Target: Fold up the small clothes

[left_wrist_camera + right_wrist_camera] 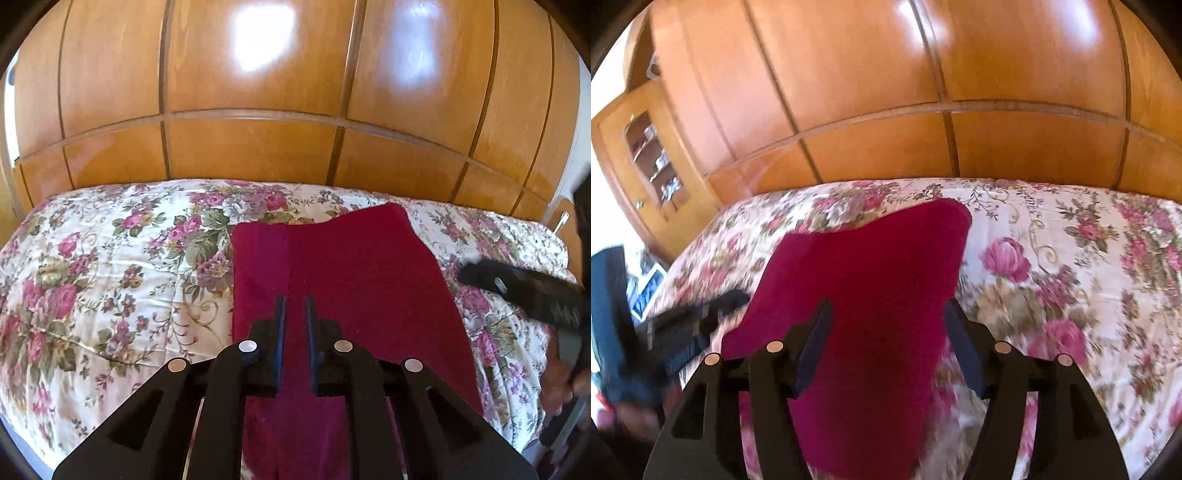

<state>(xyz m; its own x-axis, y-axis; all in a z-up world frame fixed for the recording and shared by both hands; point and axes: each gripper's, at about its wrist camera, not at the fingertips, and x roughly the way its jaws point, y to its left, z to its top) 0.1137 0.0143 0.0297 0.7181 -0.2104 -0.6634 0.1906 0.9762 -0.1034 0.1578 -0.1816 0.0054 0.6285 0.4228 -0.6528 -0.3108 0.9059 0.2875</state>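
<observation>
A dark red garment (340,266) lies flat on the floral bedspread (110,280); it also shows in the right wrist view (864,280). My left gripper (295,306) hovers over the garment's near part, its jaws a narrow gap apart with nothing between them. My right gripper (886,314) is wide open above the garment's right side, empty. The right gripper appears blurred at the right of the left wrist view (524,291), beside the garment's right edge. The left gripper appears blurred at the left of the right wrist view (698,317).
A wooden wardrobe (258,92) stands behind the bed. A glass-door cabinet (653,166) stands at the far left. The bedspread stretches wide on both sides of the garment.
</observation>
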